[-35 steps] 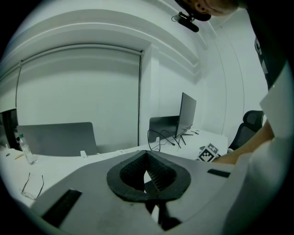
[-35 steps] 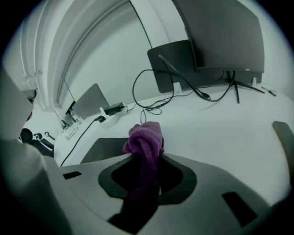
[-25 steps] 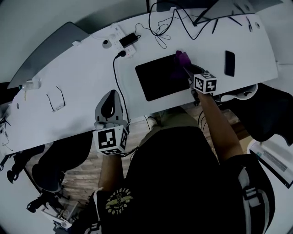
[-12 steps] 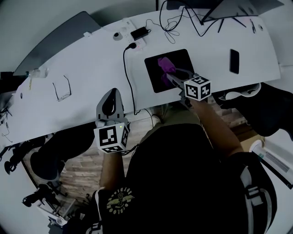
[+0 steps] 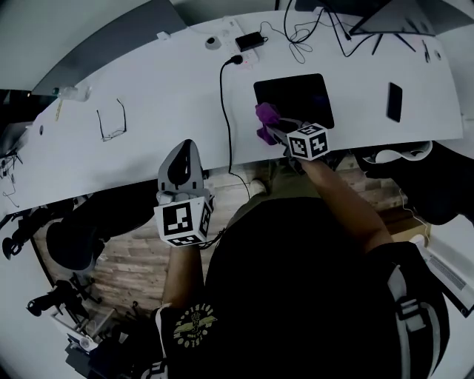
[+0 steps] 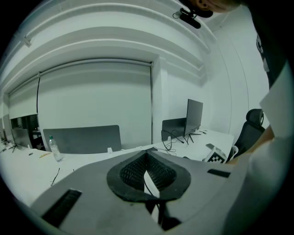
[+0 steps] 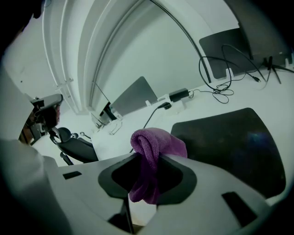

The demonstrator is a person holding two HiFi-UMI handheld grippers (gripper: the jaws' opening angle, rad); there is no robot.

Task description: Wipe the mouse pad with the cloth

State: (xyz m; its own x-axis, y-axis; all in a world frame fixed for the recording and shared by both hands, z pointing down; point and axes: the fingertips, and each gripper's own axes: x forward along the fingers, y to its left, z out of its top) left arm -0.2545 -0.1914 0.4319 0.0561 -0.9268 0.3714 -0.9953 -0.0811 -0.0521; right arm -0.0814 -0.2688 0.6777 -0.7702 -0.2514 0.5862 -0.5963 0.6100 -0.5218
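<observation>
The black mouse pad lies on the white desk, also visible in the right gripper view. My right gripper is shut on a bunched purple cloth, held at the pad's near left corner. In the right gripper view the cloth bulges up between the jaws, with the pad just to its right. My left gripper hovers at the desk's near edge, well to the left of the pad. Its jaws are together with nothing in them.
A black cable runs from a power strip to the desk's near edge, between the two grippers. Glasses lie at the left, a phone right of the pad, and a monitor stand with wires behind. An office chair stands at the right.
The right gripper has dragged the cloth across the pad, from its far right corner to its near left corner. The left gripper has drifted a little left along the desk edge.
</observation>
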